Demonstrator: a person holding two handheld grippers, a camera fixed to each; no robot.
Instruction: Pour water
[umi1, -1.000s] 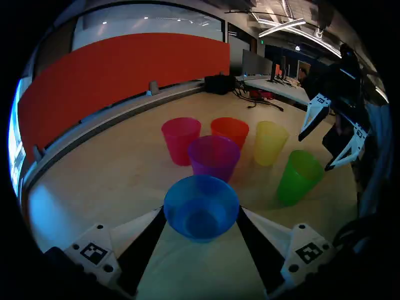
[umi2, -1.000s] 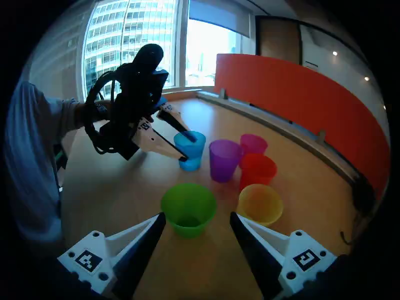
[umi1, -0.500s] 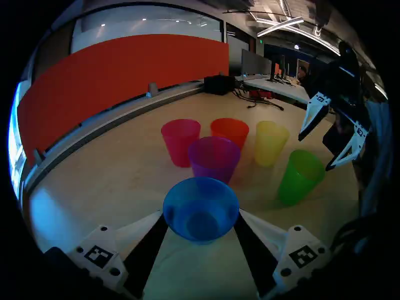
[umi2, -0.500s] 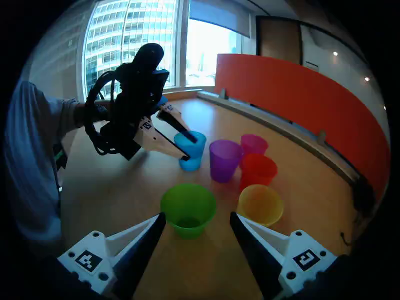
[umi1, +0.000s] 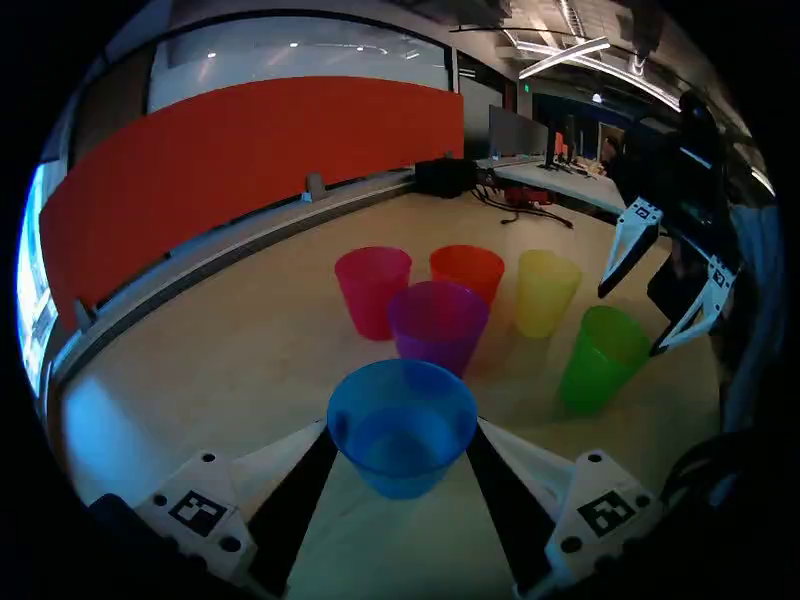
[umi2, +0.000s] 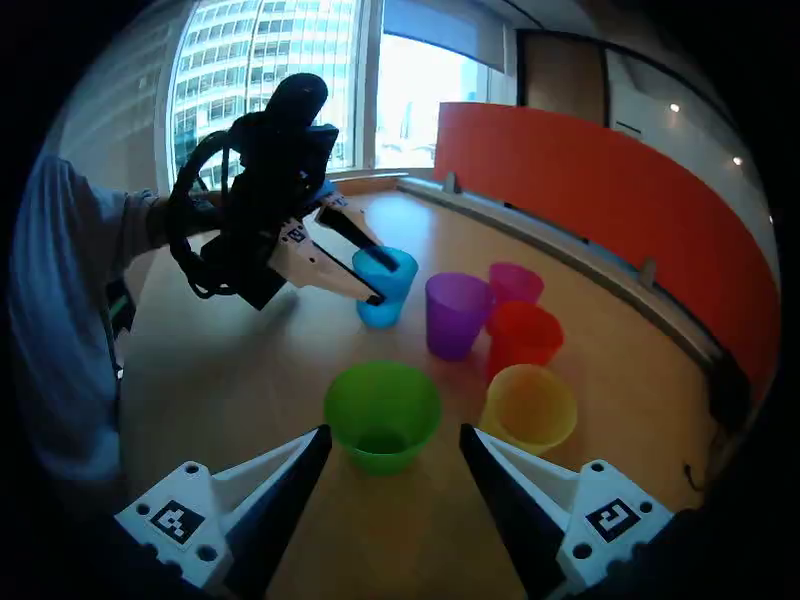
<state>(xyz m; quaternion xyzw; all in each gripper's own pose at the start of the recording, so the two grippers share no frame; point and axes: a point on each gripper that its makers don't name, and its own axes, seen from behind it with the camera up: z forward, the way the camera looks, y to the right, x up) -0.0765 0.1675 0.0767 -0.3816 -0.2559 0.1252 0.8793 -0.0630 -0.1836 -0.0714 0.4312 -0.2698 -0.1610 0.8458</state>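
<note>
My left gripper (umi1: 400, 432) is shut on a blue cup (umi1: 403, 425), which stands upright between its white fingers; I cannot tell what is inside it. The right gripper view shows that blue cup (umi2: 385, 285) in the left gripper (umi2: 386, 284) at the table's far side, held by a person's hand. A green cup (umi2: 383, 415) stands just ahead of my right gripper (umi2: 395, 440), whose fingers are open and apart from it. From the left gripper view, the right gripper (umi1: 660, 290) hovers open just beyond the green cup (umi1: 603, 357).
Purple (umi1: 438, 325), pink (umi1: 373, 290), orange (umi1: 467, 275) and yellow (umi1: 547, 290) cups cluster on the wooden table (umi1: 230, 350) beyond the blue one. An orange-red partition (umi1: 250, 150) runs along the table's far edge. A person's sleeve (umi2: 60, 300) is at the left.
The left gripper has shifted a little with the blue cup, which sits slightly higher in the right gripper view. The right gripper has stayed open behind the green cup.
</note>
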